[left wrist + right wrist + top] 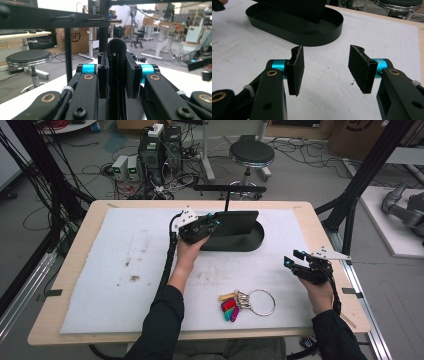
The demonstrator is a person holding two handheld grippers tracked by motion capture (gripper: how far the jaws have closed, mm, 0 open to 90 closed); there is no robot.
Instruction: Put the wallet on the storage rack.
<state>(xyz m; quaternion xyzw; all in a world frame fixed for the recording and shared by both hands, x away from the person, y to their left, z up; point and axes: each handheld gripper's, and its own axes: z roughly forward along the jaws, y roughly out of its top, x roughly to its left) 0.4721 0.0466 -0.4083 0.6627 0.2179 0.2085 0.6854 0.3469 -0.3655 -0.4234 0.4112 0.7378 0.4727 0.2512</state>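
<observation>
A flat black wallet-like case [237, 222] stands on edge over the black oval tray [256, 241] at the table's far middle. My left gripper [212, 224] is shut on the case's left end. In the left gripper view the pads [132, 75] press the case's stitched edge [116, 50] from both sides. My right gripper [290, 261] rests at the table's right side, open, with nothing between its pads [297, 67]. Ahead of it lie the tray [312, 37] and the case [297, 7].
A large key ring [261, 302] with coloured tags [229, 308] lies near the front edge on the white mat [125, 265]. A black T-shaped stand [229, 188] rises behind the tray. A round stool [251, 154] and cabled equipment stand beyond the table.
</observation>
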